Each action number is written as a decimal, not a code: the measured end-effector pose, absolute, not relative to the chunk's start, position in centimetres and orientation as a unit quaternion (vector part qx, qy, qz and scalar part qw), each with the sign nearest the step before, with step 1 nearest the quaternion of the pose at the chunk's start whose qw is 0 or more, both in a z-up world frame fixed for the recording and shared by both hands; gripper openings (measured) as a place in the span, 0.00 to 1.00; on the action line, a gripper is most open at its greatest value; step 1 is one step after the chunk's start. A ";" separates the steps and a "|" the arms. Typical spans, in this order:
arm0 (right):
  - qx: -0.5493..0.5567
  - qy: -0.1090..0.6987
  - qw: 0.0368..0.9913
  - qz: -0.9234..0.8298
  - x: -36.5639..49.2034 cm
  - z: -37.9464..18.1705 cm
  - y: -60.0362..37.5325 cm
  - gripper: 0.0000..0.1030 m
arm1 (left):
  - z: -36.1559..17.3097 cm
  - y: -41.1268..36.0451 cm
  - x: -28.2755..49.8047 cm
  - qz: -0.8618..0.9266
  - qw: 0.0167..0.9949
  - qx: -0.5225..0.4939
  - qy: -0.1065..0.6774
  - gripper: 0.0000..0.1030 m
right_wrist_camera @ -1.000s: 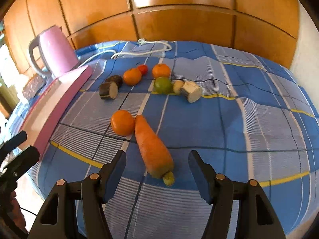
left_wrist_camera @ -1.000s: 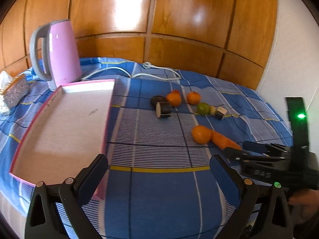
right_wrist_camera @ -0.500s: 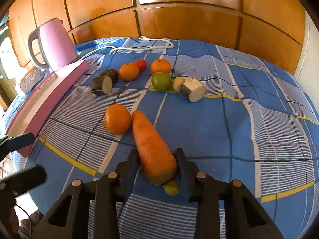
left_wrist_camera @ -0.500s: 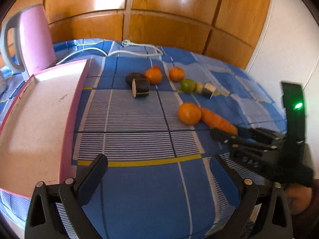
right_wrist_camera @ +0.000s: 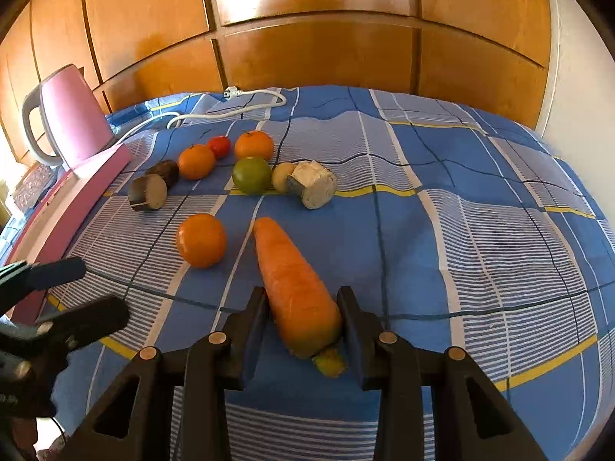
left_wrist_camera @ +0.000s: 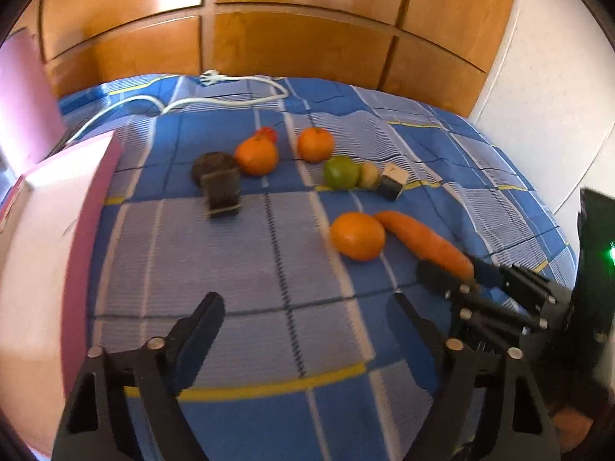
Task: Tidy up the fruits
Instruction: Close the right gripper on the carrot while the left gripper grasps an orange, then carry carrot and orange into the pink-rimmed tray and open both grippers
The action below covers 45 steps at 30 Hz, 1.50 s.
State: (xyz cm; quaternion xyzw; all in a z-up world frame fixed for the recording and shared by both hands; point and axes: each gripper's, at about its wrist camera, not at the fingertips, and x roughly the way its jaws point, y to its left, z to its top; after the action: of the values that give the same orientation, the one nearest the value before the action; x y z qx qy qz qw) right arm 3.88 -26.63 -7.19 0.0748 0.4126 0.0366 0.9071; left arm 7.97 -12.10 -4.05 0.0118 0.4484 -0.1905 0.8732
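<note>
The right hand-held gripper [right_wrist_camera: 303,322] is clamped on the thick end of the carrot [right_wrist_camera: 294,288], which lies on the blue checked cloth [right_wrist_camera: 442,230] just beside an orange [right_wrist_camera: 201,240]. The left hand-held gripper [left_wrist_camera: 307,338] has nothing between its jaws, which are closing over bare cloth. The pink tray [left_wrist_camera: 34,253] at the left edge shows only bare white floor, while the other fruits [right_wrist_camera: 251,174] sit loose on the cloth beyond the carrot, near a pink kettle [right_wrist_camera: 71,115]
</note>
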 end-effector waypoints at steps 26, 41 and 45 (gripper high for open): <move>0.086 0.377 0.921 0.039 3.1 -7.7 -26.9 0.38 | -5.7 -15.1 12.6 -0.227 0.851 -0.059 0.470 0.37; 0.059 0.416 0.904 0.077 3.8 -6.8 -24.1 0.35 | -5.8 -9.9 4.5 -0.202 0.880 -0.008 0.429 0.37; 0.029 0.422 0.901 0.098 3.4 -6.7 -21.3 0.36 | -5.9 -9.3 4.6 -0.196 0.882 -0.021 0.429 0.36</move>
State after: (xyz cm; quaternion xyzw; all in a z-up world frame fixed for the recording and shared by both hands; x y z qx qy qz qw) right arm 3.43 -21.32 -6.70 0.0293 0.4218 0.0984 0.9009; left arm 4.58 -9.26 -5.92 -0.0213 0.4288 -0.1956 0.8817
